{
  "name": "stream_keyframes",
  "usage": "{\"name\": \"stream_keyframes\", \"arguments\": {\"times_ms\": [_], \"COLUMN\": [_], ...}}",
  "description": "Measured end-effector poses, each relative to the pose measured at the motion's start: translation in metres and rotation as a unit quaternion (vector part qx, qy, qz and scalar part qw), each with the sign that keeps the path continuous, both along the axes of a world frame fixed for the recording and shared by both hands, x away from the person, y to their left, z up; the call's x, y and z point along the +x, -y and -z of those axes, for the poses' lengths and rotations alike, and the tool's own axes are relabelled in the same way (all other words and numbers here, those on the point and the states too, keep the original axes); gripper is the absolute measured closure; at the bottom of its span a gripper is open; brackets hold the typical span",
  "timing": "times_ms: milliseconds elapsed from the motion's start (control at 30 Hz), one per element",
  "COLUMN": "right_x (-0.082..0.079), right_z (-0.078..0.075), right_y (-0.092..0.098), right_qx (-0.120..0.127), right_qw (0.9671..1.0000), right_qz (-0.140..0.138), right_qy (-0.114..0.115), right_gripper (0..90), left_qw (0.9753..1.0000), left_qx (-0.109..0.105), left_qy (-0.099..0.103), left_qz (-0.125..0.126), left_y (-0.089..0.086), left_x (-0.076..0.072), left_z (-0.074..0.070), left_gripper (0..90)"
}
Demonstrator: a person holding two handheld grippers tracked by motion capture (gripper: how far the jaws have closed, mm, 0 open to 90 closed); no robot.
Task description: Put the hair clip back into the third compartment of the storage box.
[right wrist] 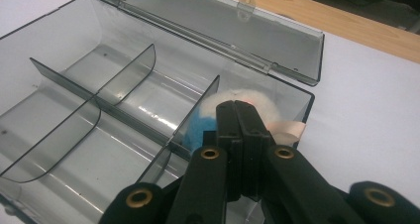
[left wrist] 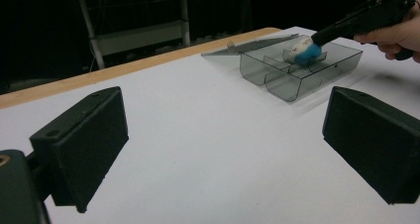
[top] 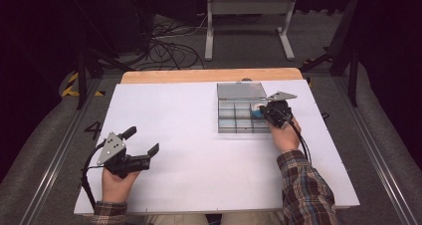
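A smoky clear plastic organiser box (top: 219,117) (right wrist: 64,35) with several divided compartments lies open at the far right of the white board, its lid (top: 241,90) folded back. My right gripper (top: 263,113) (right wrist: 236,107) reaches into the box's far right compartment, jaws pressed together on a blue and white fluffy thing (top: 256,110) (right wrist: 197,129) (left wrist: 303,51) that sits at the rim's height. A pale pink strip (right wrist: 289,129) sticks out beside it. My left gripper (top: 143,140) (left wrist: 225,144) rests near the board's front left, open and holding nothing.
The white board (top: 199,150) lies on a wooden table (top: 209,75) whose edge shows behind it. The box's other compartments (right wrist: 74,130) hold nothing. On the floor beyond are cables (top: 164,51) and a white stand (top: 249,16).
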State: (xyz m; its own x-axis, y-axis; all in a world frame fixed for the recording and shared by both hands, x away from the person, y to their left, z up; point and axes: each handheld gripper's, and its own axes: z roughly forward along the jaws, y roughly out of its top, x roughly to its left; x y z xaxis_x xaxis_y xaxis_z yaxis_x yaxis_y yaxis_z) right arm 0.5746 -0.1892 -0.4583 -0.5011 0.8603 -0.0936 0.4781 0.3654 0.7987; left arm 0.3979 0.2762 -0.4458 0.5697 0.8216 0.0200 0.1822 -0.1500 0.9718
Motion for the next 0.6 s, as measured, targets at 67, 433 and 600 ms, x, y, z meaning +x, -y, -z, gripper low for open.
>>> {"name": "stream_keyframes", "arguments": {"times_ms": [67,433,600], "right_x": [0.0006,0.0038,0.0029], "right_z": [0.0006,0.0030,0.0016], "right_y": [-0.0002,-0.0002,-0.0004], "right_qx": [-0.001,-0.001,-0.002], "right_qw": [1.0000,1.0000,1.0000], "right_qz": [0.002,0.006,0.004], "right_qy": [0.000,0.001,0.002], "right_gripper": [90.0,90.0,90.0], "left_qw": [1.0000,1.0000,1.0000], "left_qx": [0.002,0.003,0.002], "left_qy": [-0.002,-0.003,-0.002], "left_qz": [0.000,0.001,0.000], "left_y": [-0.0003,-0.0002,-0.0003], "left_x": [0.0000,0.0000,0.0001], "left_z": [-0.0001,0.0001,0.0002], "left_gripper": [4.3,4.3,4.3]}}
